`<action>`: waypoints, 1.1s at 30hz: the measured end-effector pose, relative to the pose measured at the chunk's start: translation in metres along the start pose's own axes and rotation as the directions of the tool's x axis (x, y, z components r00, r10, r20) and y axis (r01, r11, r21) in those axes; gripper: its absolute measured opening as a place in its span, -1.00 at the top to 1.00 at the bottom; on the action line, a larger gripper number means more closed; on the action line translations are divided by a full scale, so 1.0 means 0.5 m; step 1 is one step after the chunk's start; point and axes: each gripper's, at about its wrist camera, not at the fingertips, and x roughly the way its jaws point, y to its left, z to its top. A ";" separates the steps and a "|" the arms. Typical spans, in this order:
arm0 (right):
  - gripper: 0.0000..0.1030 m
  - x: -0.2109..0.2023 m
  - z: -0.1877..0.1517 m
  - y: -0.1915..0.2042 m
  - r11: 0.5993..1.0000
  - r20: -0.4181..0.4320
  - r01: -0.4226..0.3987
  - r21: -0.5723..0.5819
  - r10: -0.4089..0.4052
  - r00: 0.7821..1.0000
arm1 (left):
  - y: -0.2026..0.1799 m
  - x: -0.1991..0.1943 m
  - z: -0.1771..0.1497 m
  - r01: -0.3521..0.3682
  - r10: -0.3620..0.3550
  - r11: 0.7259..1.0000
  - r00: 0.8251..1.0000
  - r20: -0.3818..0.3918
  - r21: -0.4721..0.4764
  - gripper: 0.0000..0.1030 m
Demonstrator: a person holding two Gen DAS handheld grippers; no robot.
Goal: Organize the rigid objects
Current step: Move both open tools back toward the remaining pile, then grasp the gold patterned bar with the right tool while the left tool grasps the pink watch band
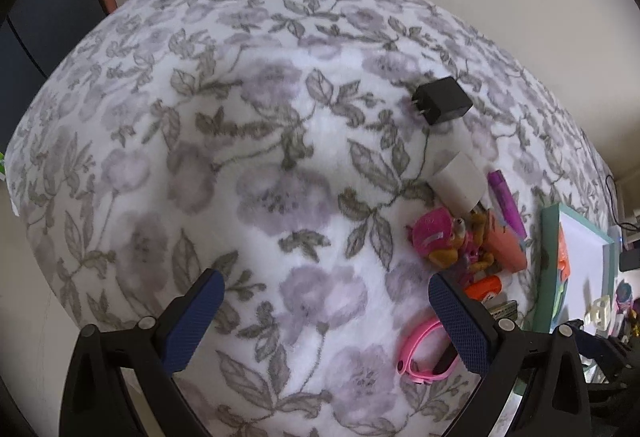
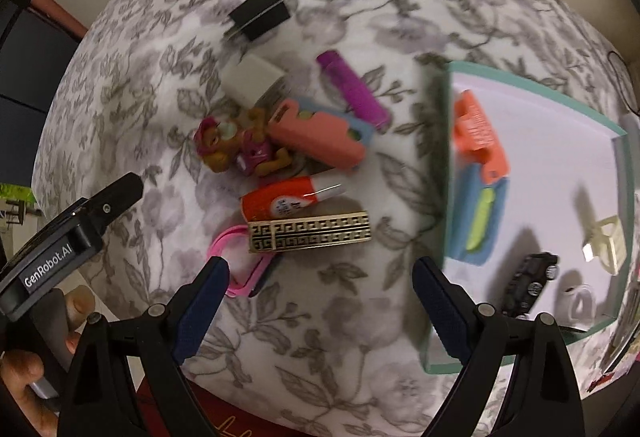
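On the flowered blanket (image 2: 320, 317), just ahead of the right gripper (image 2: 320, 301), lies the gold patterned case (image 2: 310, 235), a stiff, likely light and slick bar best pinched across its narrow width. It touches the red-capped tube (image 2: 280, 199) and overlaps the pink band (image 2: 236, 269); the teal tray (image 2: 440, 365) is just to its right. Both the right gripper and the left gripper (image 1: 324, 313) stand spread wide, holding nothing.

Two black handheld grippers with blue fingers.
Textured dark-blue pads (image 2: 202, 307) on black plastic arms, silver round screws at joints, white "GenRobot.AI" label on left gripper (image 2: 48, 269) body.
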 end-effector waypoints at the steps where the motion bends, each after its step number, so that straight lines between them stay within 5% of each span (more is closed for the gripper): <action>1: -0.81 0.008 0.001 0.004 1.000 -0.007 -0.005 -0.004 0.005 1.000 | 0.001 0.002 0.000 0.001 -0.001 1.000 1.000 -0.004 -0.002 -1.00; 26: -0.81 0.120 0.047 -0.021 0.999 -0.064 -0.022 0.027 0.024 0.998 | -0.005 0.069 -0.013 0.076 -0.079 0.997 0.988 -0.133 -0.028 -1.00; 33: -0.63 0.126 0.038 -0.013 0.999 -0.066 -0.029 0.014 0.030 0.997 | -0.006 0.077 -0.021 0.082 -0.089 0.995 0.984 -0.151 -0.052 -1.00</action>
